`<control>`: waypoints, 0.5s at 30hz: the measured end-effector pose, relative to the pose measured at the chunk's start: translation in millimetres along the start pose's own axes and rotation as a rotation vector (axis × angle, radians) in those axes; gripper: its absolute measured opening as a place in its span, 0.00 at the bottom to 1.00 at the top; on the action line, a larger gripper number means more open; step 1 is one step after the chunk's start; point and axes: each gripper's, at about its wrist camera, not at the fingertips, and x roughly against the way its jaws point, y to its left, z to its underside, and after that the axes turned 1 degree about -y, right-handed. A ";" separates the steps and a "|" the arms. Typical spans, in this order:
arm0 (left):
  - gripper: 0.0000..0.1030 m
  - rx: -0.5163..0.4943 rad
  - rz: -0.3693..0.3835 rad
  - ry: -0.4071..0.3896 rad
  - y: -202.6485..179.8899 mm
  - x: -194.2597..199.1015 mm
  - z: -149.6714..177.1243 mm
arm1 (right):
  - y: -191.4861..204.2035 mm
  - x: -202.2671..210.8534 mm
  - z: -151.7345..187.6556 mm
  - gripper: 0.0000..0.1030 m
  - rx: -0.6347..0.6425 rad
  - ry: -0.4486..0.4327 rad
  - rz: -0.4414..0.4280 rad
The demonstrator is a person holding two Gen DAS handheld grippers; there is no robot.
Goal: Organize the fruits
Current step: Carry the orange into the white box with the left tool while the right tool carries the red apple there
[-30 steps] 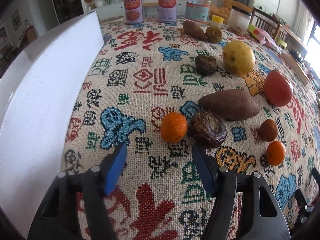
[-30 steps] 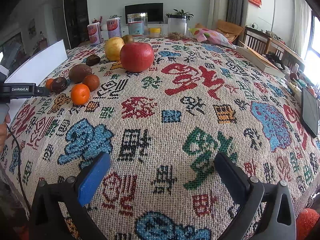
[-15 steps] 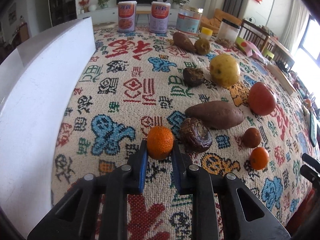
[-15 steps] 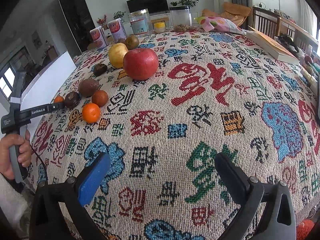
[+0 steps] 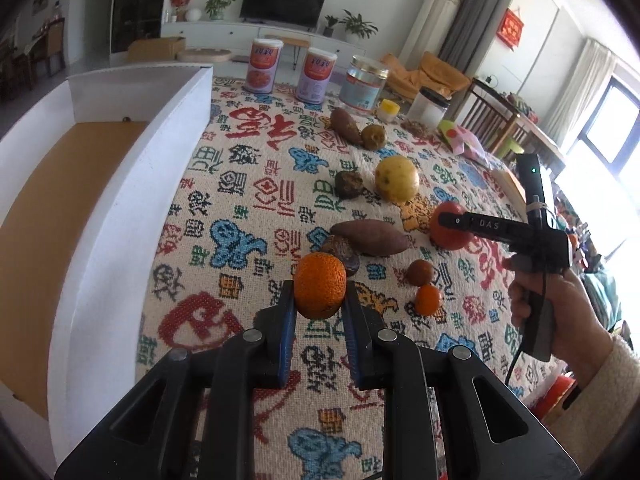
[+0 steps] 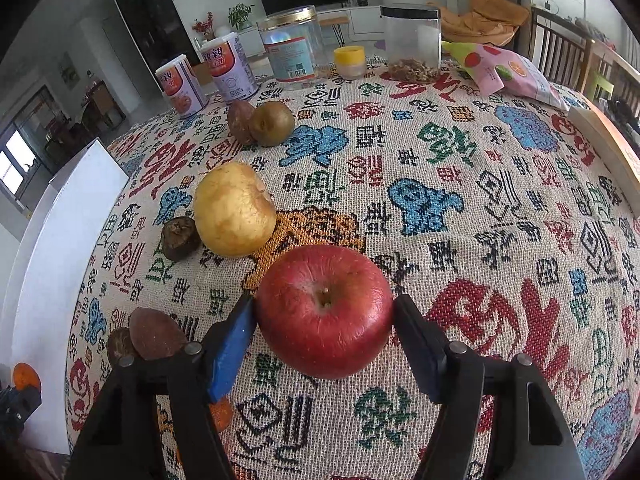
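My left gripper (image 5: 319,304) is shut on an orange tangerine (image 5: 320,285) and holds it raised above the patterned tablecloth. A white box (image 5: 120,216) with a brown floor stands open to its left. My right gripper (image 6: 325,322) is open with its fingers on either side of the red apple (image 6: 325,310), which rests on the cloth; the pads look close to the apple, contact unclear. The apple also shows in the left wrist view (image 5: 448,226), partly behind the right gripper's body.
On the cloth lie a sweet potato (image 5: 370,236), a yellow pear (image 6: 234,209), dark passion fruits (image 6: 180,238), a second tangerine (image 5: 428,300) and a brown fruit (image 5: 419,272). Cans (image 6: 230,72), jars (image 6: 412,46) and a snack bag (image 6: 504,72) line the far edge.
My left gripper has lifted the tangerine off the cloth and the box interior has come into view. My right gripper has moved across the table to straddle the red apple.
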 end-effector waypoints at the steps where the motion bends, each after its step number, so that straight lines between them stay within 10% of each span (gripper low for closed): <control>1: 0.21 0.015 0.025 -0.007 -1.0 9.8 0.4 | -1.4 3.2 2.2 0.67 -0.002 0.014 -0.002; 8: 0.21 0.046 0.169 -0.077 -14.7 64.1 -9.4 | -22.4 50.6 9.3 0.67 -0.062 -0.012 -0.038; 15: 0.21 0.073 0.129 -0.145 19.3 112.4 -28.2 | 10.4 84.2 -2.0 0.67 -0.023 -0.030 -0.102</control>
